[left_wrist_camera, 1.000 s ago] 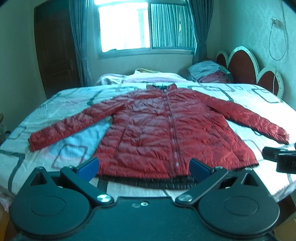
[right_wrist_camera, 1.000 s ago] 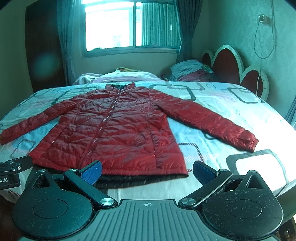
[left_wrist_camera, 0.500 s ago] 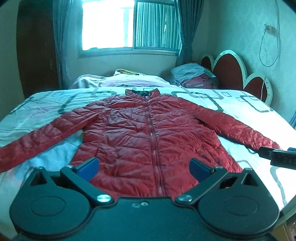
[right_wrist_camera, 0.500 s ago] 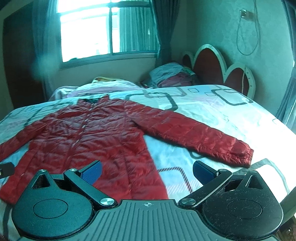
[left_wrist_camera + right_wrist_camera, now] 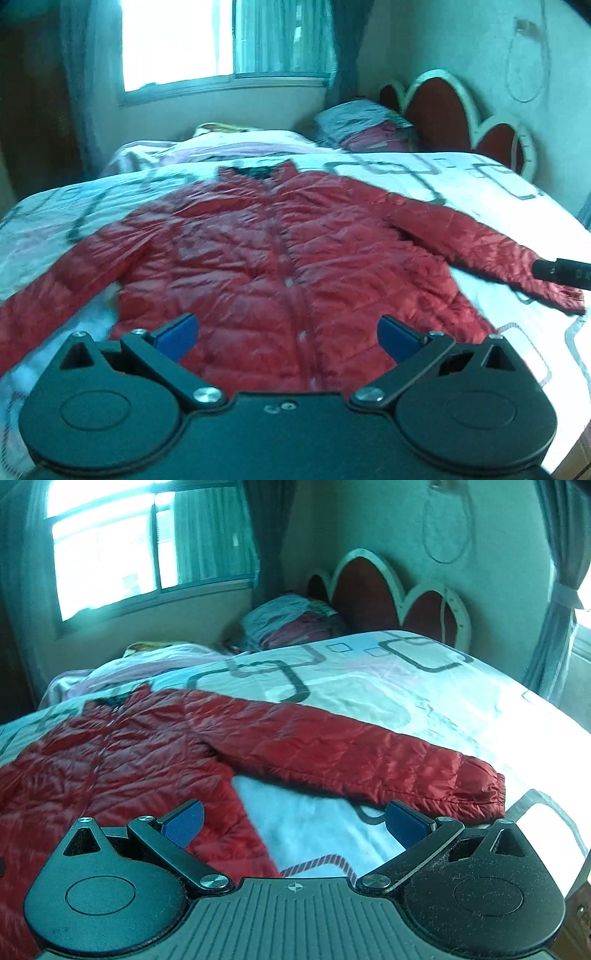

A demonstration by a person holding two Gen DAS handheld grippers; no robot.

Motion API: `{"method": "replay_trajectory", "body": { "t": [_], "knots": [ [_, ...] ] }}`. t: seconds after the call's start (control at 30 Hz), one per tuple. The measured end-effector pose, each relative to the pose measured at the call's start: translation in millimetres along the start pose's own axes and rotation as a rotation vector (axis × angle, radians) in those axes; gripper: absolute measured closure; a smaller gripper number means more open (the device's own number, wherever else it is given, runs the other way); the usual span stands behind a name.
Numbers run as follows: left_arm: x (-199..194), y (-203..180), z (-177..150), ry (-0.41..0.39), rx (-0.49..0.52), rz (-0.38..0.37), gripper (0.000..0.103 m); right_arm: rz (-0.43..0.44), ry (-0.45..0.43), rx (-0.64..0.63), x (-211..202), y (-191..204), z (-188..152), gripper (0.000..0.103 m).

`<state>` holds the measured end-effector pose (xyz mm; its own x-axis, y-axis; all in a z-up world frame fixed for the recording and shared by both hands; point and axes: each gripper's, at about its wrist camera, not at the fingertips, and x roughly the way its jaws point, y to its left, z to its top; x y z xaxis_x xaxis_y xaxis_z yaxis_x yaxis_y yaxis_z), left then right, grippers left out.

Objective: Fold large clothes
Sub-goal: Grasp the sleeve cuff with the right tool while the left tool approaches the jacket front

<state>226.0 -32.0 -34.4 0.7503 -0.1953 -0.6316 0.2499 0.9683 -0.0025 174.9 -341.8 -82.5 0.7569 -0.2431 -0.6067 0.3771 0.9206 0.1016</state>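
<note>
Left wrist view, left gripper (image 5: 286, 332) fingers spread wide, empty, over red jacket (image 5: 280, 258) flat on bed (image 5: 480, 177), right gripper (image 5: 293, 821) fingers wide, empty, near sleeve (image 5: 369, 753).

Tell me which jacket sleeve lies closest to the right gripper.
The sleeve stretched toward the headboard side; its cuff lies just beyond the right gripper, unlike the far sleeve.

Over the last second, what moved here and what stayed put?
Both grippers moved forward over the bed: the left gripper over the jacket body, the right gripper toward the sleeve cuff. Nothing was grasped; both jaws stayed open. The jacket stayed flat, zipped, sleeves spread.
</note>
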Motion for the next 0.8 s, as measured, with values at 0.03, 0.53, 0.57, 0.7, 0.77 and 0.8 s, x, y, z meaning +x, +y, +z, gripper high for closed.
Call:
{"method": "replay_trajectory", "body": {
  "t": [0.03,0.53,0.57,0.7,0.77,0.8],
  "knots": [
    [4.9,-1.9,1.6,-0.008,-0.004,-0.01,0.003,-0.003,0.002,0.019,4.0,-5.7,0.5,0.0],
    [93.5,-48.2,46.6,0.065,0.049,0.043,0.007,0.061,0.088,0.55,116.9,-137.9,-10.7,0.0],
    [98.9,-51.5,49.4,0.069,0.052,0.043,0.007,0.063,0.084,0.571,118.4,-143.5,-11.2,0.001],
    [111.8,-66.0,58.6,0.07,0.074,0.034,0.007,0.063,0.084,0.664,122.3,-164.8,-16.6,0.028],
    [114.7,-71.7,60.9,0.071,0.082,0.032,0.007,0.071,0.065,0.7,120.5,-174.3,-18.3,0.029],
    [116.1,-74.4,62.1,0.072,0.086,0.031,0.007,0.079,0.062,0.71,119.7,-178.4,-17.7,0.029]
  ]
}}
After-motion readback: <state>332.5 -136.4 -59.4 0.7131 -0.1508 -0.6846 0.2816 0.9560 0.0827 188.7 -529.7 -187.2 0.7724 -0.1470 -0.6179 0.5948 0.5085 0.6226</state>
